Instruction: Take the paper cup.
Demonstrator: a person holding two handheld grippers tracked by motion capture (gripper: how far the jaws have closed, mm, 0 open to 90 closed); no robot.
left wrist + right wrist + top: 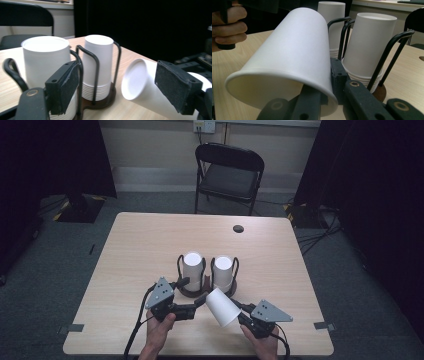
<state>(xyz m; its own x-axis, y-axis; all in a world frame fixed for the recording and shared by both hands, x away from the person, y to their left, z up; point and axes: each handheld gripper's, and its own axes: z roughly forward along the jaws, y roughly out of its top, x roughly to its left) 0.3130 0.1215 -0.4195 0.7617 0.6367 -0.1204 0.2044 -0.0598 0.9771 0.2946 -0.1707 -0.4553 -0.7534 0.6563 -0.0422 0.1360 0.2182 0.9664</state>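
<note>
Two stacks of upside-down white paper cups (192,265) (223,269) stand in a dark wire holder (186,293) at the table's middle front. My right gripper (241,314) is shut on the rim of a single white cup (221,306), which tilts with its base up and to the left. One jaw sits inside that cup (287,50), the other outside. My left gripper (193,291) is open beside the holder. Between its pads (62,90) I see the near stack (46,62), the second stack (98,62) and the tilted cup (140,85).
A black folding chair (230,172) stands behind the table. A round cable hole (238,228) lies near the far edge of the table (150,235). Both of the person's hands are at the front edge. A hand (227,25) holds the left gripper.
</note>
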